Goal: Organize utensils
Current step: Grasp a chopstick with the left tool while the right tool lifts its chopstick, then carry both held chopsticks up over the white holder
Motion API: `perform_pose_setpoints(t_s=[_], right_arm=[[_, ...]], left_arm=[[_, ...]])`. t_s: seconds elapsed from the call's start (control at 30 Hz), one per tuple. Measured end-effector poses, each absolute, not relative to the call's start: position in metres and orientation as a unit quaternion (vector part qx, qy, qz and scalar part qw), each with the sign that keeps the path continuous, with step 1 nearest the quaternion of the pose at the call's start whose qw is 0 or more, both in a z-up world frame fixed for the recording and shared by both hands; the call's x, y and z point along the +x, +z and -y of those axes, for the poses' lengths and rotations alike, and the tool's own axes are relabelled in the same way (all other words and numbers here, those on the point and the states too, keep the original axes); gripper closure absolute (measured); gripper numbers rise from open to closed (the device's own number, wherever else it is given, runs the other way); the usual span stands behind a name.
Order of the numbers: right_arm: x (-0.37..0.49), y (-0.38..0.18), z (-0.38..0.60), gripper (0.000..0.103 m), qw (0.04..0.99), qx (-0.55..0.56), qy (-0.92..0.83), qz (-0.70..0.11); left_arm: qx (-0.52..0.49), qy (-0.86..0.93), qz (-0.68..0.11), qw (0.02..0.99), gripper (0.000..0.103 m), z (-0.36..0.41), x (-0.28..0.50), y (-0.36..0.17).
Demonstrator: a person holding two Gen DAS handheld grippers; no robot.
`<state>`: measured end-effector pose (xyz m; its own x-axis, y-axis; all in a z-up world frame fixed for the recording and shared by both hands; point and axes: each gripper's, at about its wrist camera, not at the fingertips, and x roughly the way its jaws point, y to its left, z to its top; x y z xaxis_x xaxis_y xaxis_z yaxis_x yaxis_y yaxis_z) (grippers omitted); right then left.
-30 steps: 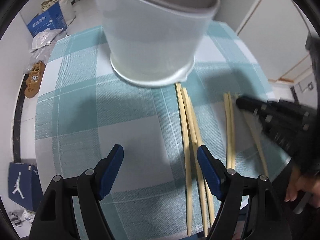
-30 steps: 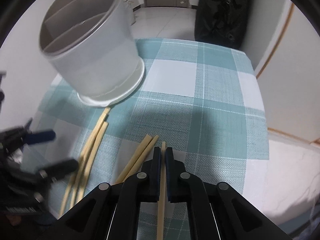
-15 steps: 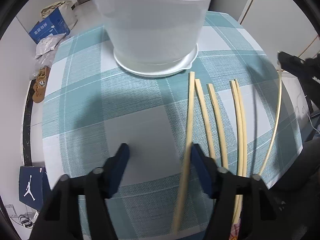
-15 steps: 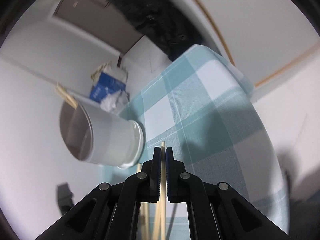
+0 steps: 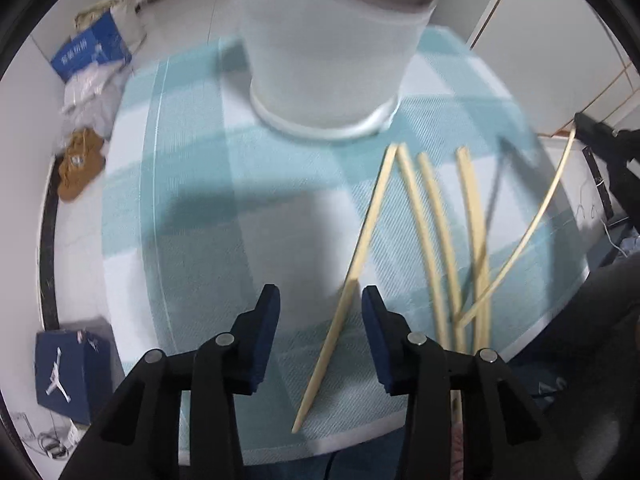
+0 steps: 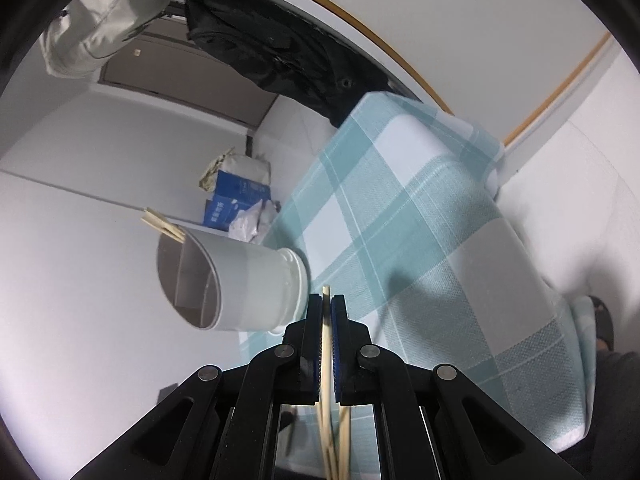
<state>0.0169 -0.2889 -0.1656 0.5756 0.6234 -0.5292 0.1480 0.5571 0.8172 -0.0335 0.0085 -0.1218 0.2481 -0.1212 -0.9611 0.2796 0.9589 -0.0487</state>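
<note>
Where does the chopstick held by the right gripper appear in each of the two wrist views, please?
Left wrist view: the held chopstick arcs along the right edge, running up to the right gripper.
Right wrist view: it stands bottom centre, pinched between the closed fingers, its tip poking out above them.
Shared landmark: the white utensil holder, top centre in the left view, left of centre in the right view.

Blue shoebox [image 5: 70, 372], brown shoes [image 5: 80, 162], black bag [image 6: 276, 56], checked tablecloth [image 5: 192, 184].
</note>
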Motion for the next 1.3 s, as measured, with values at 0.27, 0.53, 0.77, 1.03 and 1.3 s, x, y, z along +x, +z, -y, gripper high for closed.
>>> perform_pose_setpoints(t_s=[0.27, 0.53, 0.77, 1.03, 1.3], right_arm=[[0.015, -0.164, 0.291, 0.100, 0.776, 0.428, 0.154, -0.436], [0.008, -0.160, 0.294, 0.100, 0.782, 0.416, 0.162, -0.435], [0.009, -0.159, 0.294, 0.100, 0.783, 0.412, 0.167, -0.435], [0.002, -0.151, 0.294, 0.100, 0.797, 0.398, 0.164, -0.423], [-0.002, -0.137, 0.285, 0.100, 0.818, 0.371, 0.172, -0.404]], left_arm=[[0.143, -0.122, -0.568, 0.801, 0.043, 0.047, -0.007, -0.125], [0.215, -0.111, -0.549, 0.800, 0.043, 0.061, 0.016, -0.146], [0.171, -0.154, -0.562, 0.794, 0.093, 0.078, 0.026, -0.148], [0.153, -0.166, -0.541, 0.810, 0.101, 0.090, 0.028, -0.145], [0.105, -0.179, -0.461, 0.862, 0.101, 0.078, 0.001, -0.091]])
